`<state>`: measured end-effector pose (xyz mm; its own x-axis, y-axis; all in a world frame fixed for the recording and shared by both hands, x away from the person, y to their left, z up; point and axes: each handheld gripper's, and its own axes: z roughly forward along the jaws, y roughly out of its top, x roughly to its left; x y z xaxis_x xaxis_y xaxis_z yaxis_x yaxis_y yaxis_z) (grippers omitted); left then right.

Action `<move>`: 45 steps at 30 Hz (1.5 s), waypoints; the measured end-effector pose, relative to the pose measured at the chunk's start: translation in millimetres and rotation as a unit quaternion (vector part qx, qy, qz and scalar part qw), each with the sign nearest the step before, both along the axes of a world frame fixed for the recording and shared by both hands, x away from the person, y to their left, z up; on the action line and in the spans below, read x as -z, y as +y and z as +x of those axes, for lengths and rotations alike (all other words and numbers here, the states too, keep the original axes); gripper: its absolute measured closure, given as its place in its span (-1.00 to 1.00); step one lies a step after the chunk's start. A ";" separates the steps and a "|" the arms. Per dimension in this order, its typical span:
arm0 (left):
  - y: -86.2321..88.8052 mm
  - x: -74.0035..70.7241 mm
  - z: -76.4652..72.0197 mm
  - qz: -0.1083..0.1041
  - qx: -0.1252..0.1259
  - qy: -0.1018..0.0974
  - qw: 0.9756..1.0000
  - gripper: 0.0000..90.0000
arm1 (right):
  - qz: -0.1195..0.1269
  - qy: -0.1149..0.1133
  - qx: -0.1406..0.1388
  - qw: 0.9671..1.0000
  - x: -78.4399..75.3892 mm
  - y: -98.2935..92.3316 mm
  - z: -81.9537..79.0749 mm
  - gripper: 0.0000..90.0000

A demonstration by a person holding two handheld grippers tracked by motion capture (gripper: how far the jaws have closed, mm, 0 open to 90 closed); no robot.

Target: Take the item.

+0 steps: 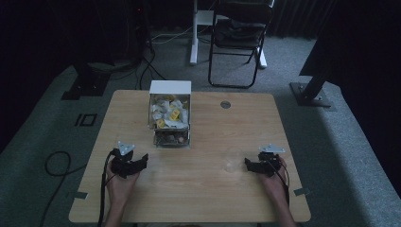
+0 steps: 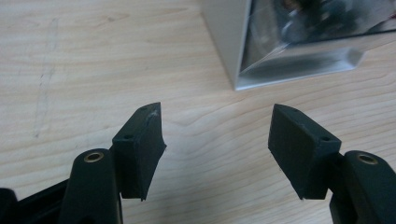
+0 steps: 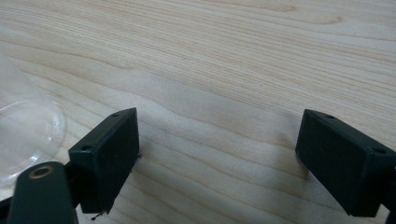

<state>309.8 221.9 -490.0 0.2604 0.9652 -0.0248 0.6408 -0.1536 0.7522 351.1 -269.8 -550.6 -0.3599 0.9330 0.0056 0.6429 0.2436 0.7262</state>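
Observation:
A white two-tier box point(image 1: 170, 116) stands at the table's middle back; its upper bin holds several white and yellow packets point(image 1: 169, 113), its lower clear drawer point(image 1: 171, 138) holds dark items. My left gripper point(image 1: 142, 162) rests on the table at the front left, open, nothing between its black jaws; in the left gripper view point(image 2: 217, 128) the box's clear corner point(image 2: 299, 51) lies just ahead. My right gripper point(image 1: 248, 164) sits at the front right, open and empty point(image 3: 219, 149). A clear plastic cup point(image 1: 231, 161) lies just left of it, its rim point(image 3: 28, 135) at the right gripper view's left edge.
The wooden table point(image 1: 208, 189) has a round grommet point(image 1: 225, 104) at the back right. Beyond it stand a folding chair point(image 1: 236, 42) and a white desk leg point(image 1: 193, 33). Cables point(image 1: 56, 163) run over the carpet at the left. Black stand bases point(image 1: 309, 94) flank the table.

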 end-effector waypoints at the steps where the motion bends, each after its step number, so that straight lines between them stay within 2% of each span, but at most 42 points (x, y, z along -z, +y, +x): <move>1: -0.9 -1.3 0.0 0.001 0.003 -0.001 1.000 -0.20 | 0.000 0.000 0.000 1.000 0.0 0.0 0.0 -0.71; 10: -12.1 -13.6 -0.3 -0.007 0.025 -0.012 1.000 -0.19 | 0.000 0.000 0.000 1.000 0.0 0.0 0.0 -0.71; 23: -25.3 -24.2 0.4 -0.004 0.053 -0.028 0.998 -0.18 | 0.000 0.000 0.000 1.000 0.0 0.0 0.0 -0.71; 29: -33.3 -26.5 1.7 -0.002 0.065 -0.034 0.997 -0.16 | 0.000 0.000 0.000 1.000 0.0 0.0 0.0 -0.71; 37: -43.7 -27.2 6.9 0.004 0.087 -0.033 0.996 -0.16 | 0.000 0.000 0.000 1.000 0.0 0.0 0.0 -0.71; 45: -49.9 -26.0 11.4 0.005 0.095 -0.040 0.995 -0.16 | 0.000 0.000 0.000 1.000 0.0 0.0 0.0 -0.71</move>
<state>321.2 172.1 -464.0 0.4383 0.8987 0.0127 0.5384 -0.2738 0.7970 351.1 -269.8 -550.6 -0.3599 0.9330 0.0066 0.6433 0.2430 0.7260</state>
